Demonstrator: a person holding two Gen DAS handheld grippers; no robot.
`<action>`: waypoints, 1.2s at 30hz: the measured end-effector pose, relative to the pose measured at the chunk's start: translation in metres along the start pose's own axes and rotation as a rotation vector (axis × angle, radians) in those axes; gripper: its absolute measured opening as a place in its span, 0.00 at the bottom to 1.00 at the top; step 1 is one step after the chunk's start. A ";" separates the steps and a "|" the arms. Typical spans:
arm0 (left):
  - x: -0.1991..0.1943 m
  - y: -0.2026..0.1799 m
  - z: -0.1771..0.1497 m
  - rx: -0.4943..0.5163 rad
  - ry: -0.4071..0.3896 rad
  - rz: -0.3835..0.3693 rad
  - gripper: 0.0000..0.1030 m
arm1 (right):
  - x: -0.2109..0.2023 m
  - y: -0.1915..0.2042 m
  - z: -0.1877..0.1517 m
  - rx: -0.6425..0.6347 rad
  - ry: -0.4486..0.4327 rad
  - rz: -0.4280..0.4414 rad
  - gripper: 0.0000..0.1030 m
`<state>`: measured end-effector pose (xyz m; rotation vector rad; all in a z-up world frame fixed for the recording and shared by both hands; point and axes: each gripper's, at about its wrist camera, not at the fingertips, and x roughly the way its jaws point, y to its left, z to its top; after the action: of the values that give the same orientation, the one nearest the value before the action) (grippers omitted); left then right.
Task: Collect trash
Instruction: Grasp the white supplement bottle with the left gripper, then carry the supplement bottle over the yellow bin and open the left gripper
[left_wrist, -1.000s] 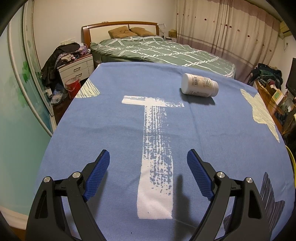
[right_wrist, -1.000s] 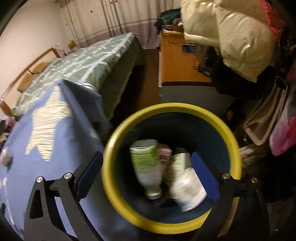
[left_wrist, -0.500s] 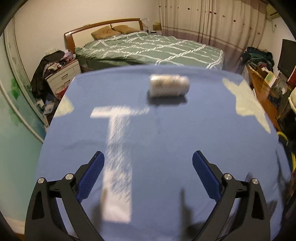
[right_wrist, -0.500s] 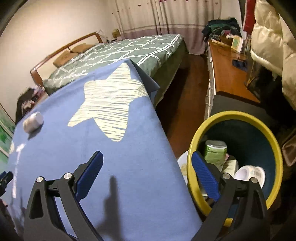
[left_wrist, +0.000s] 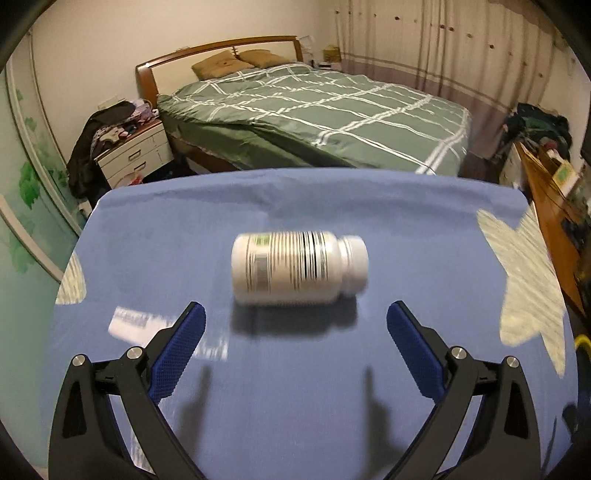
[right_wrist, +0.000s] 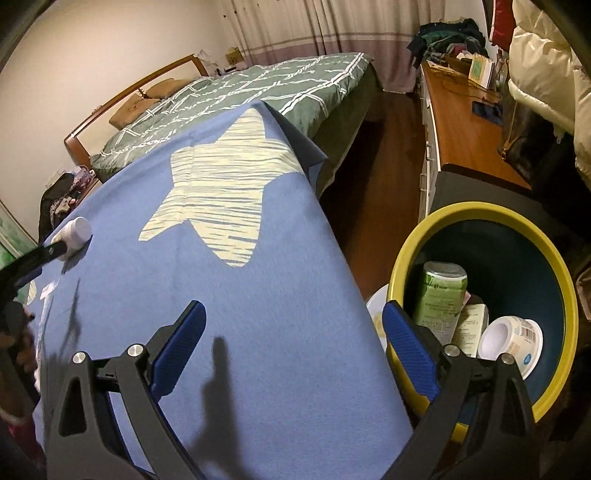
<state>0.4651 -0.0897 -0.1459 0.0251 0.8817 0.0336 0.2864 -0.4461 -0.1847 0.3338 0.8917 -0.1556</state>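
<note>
- Blue cloth (left_wrist: 295, 387) with pale star prints covers the surface; a white pill bottle (left_wrist: 299, 271) lies on its side on it, cap toward the surface's right edge, nearer the far edge than the near one (blurred in the left wrist view, barcode lines smeared).
- Left tool (left_wrist: 295, 343): jaws spread wide, they have just been opening over the last second, nothing between the pads; the bottle sits just beyond the tips, not touched.
- In the right wrist view the same bottle (right_wrist: 74, 232) shows near the surface's far left corner, with a black tip of the left tool (right_wrist: 33, 256) beside it.
- Right tool (right_wrist: 291, 347): jaws released and wide, empty, over the right edge of the surface; left pad over the cloth, right pad over the bin's rim.
- Yellow-rimmed bin (right_wrist: 461, 210), dark blue inside, stands on the floor just beside the surface's right edge.
- Inside the bin: green can (right_wrist: 441, 295) leaning upright, white cup (right_wrist: 513, 341) on its side with its mouth toward the camera, a small carton (right_wrist: 471, 325) between them (print too small to read).
- White plate-like thing (right_wrist: 376, 310) wedged between bin and surface edge, mostly hidden.
- Bed (left_wrist: 332, 118) with a green checked cover stands past the far edge.
</note>
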 end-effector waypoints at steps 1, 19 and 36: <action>0.003 0.000 0.002 -0.003 0.001 0.002 0.94 | 0.001 0.000 0.000 -0.003 0.004 0.001 0.89; 0.047 0.003 0.018 -0.028 -0.007 -0.014 0.80 | 0.009 0.005 -0.001 -0.033 0.051 0.010 0.89; -0.097 -0.040 -0.031 0.114 -0.123 -0.160 0.80 | -0.002 -0.005 -0.007 -0.004 0.019 0.002 0.89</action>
<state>0.3801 -0.1331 -0.0920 0.0623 0.7592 -0.1663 0.2787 -0.4490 -0.1879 0.3327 0.9101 -0.1488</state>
